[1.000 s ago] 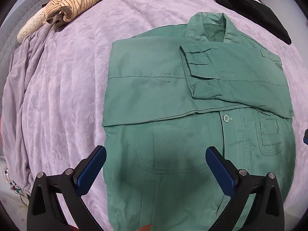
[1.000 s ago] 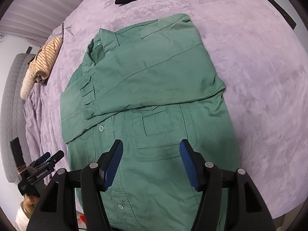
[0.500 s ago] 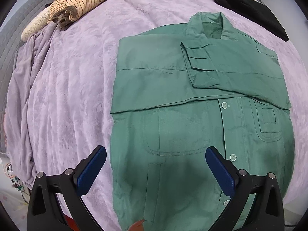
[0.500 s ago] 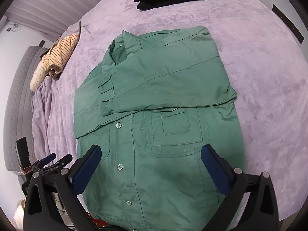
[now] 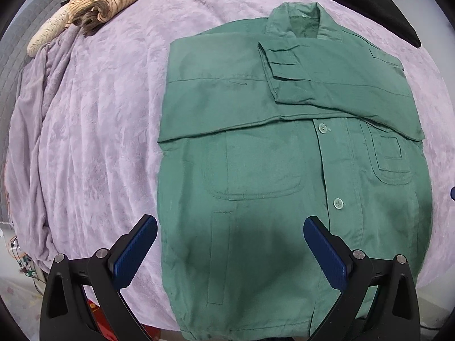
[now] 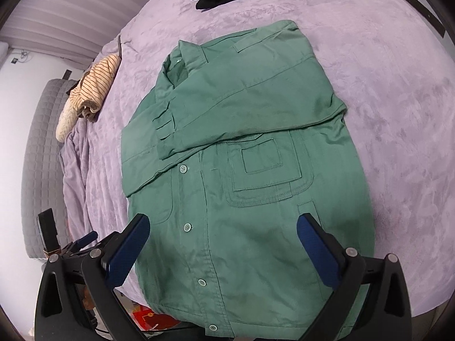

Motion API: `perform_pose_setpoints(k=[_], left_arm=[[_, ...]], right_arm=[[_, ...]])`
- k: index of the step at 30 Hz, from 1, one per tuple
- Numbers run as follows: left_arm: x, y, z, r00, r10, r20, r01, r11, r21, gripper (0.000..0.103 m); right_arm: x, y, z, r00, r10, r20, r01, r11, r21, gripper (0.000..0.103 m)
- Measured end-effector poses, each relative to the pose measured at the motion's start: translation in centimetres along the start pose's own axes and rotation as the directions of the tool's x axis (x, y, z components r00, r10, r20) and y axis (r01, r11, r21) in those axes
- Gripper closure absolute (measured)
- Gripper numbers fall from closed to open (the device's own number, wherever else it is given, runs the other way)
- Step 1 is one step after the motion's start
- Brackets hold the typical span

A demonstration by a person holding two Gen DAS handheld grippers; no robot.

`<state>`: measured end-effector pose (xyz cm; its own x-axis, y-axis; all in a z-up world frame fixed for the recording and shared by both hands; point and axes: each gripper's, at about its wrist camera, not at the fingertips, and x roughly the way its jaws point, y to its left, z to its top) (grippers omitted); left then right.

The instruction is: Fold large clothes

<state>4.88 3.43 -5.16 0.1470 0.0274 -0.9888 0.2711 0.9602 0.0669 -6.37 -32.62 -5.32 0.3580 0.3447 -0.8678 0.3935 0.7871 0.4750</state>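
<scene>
My left gripper [image 5: 230, 244] hangs with its jaws spread wide and holding nothing, just above the hem end of the green shirt [image 5: 284, 170], its left finger over the purple blanket [image 5: 99, 128] beside the shirt's edge. My right gripper [image 6: 223, 244] is also wide open and empty, poised over the lower front of the shirt [image 6: 256, 199] with the button strip between its fingers. The shirt lies flat on the bed, buttoned front up, collar toward the far edge, both sleeves folded across the chest so that one cuff rests on the other sleeve. A rolled striped garment [image 5: 108, 2] sits near the far left corner of the bed, and a black garment [image 5: 366, 0] lies near the far right corner, both well apart from the shirt.
</scene>
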Motion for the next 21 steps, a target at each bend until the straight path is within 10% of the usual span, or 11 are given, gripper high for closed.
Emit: perform_pose_setpoints(k=[21], left_arm=[[0.9,-1.7,-12.1,0.992,-0.011,-0.128,-0.025,0.962,-0.272,0.0]], right_arm=[[1.0,-9.5,-2.2,0.969,0.075,-0.235,-0.061,0.996,0.066,0.0]])
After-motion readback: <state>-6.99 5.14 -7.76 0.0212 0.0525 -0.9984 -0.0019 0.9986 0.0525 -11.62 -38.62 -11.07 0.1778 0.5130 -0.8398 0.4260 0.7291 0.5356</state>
